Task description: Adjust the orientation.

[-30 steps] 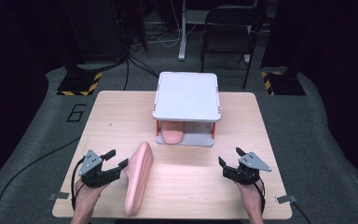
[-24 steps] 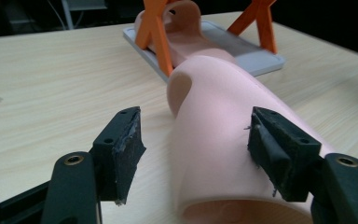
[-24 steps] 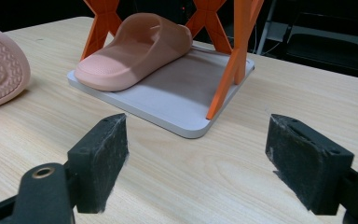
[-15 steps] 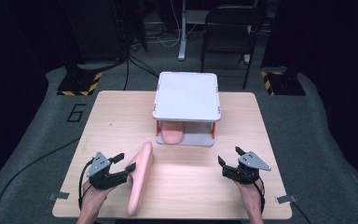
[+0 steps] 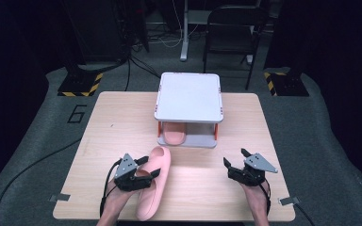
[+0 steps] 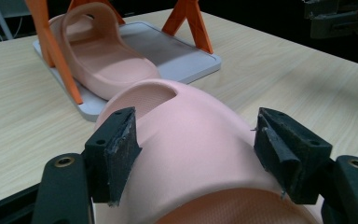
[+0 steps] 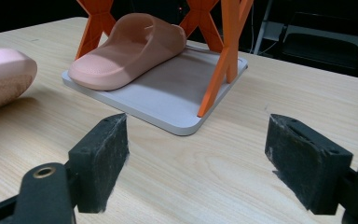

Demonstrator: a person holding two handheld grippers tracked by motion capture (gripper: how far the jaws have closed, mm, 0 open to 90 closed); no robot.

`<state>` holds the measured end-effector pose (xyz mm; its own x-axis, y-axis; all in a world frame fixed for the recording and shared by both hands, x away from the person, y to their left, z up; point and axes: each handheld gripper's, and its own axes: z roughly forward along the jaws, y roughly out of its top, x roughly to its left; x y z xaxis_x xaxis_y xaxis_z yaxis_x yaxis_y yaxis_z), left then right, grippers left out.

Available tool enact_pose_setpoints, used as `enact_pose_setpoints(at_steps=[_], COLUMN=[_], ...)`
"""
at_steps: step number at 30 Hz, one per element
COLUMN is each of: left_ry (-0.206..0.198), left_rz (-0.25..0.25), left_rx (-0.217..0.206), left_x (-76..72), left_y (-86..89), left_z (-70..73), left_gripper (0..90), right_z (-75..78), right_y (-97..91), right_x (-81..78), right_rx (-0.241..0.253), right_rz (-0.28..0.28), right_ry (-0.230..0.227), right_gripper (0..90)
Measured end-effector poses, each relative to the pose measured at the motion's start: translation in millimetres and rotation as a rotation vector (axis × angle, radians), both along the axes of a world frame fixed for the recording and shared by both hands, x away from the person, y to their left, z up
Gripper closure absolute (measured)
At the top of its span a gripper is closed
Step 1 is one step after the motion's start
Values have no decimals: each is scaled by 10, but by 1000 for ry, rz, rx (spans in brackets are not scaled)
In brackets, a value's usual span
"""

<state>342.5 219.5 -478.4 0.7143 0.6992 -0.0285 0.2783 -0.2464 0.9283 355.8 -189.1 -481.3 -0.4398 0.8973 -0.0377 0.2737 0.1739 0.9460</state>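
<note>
A pink slipper (image 5: 156, 162) lies on the wooden table, toe toward a white two-level rack (image 5: 188, 96). My left gripper (image 5: 150, 166) sits over its middle. In the left gripper view the jaws straddle the slipper's upper (image 6: 191, 140), and they have just been opening; the pads stand at its sides without squeezing it. A second pink slipper (image 5: 174, 134) rests on the rack's lower tray (image 7: 168, 98), on the left half. My right gripper (image 5: 234, 157) hovers at the front right, open and with nothing in it, facing the rack (image 7: 196, 154).
The rack has orange legs (image 7: 214, 70) and stands at the table's middle back. A black chair (image 5: 231, 28) and cables are on the floor behind the table. Tape marks (image 5: 59, 197) sit at the front corners.
My left gripper has moved right, from beside the slipper to over its middle, with its jaws now around the upper. The right gripper has stayed put.
</note>
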Motion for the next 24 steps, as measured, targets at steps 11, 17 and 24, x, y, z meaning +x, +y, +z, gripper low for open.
enact_pose_setpoints(at_steps=[11,17,24], left_ry=[1,25,24], left_rz=[60,112,137], left_rx=[-57,-97,-100], left_x=[-47,-121,-173], left_y=[282,482,589], left_z=[73,81,65], left_gripper=[304,305,304], right_z=[2,23,25], right_y=[-10,-43,-79], right_x=[-15,-26,-23], right_rx=[1,13,28], right_rz=[-1,-5,-13], right_ry=[-1,-19,-22], right_gripper=[209,208,205])
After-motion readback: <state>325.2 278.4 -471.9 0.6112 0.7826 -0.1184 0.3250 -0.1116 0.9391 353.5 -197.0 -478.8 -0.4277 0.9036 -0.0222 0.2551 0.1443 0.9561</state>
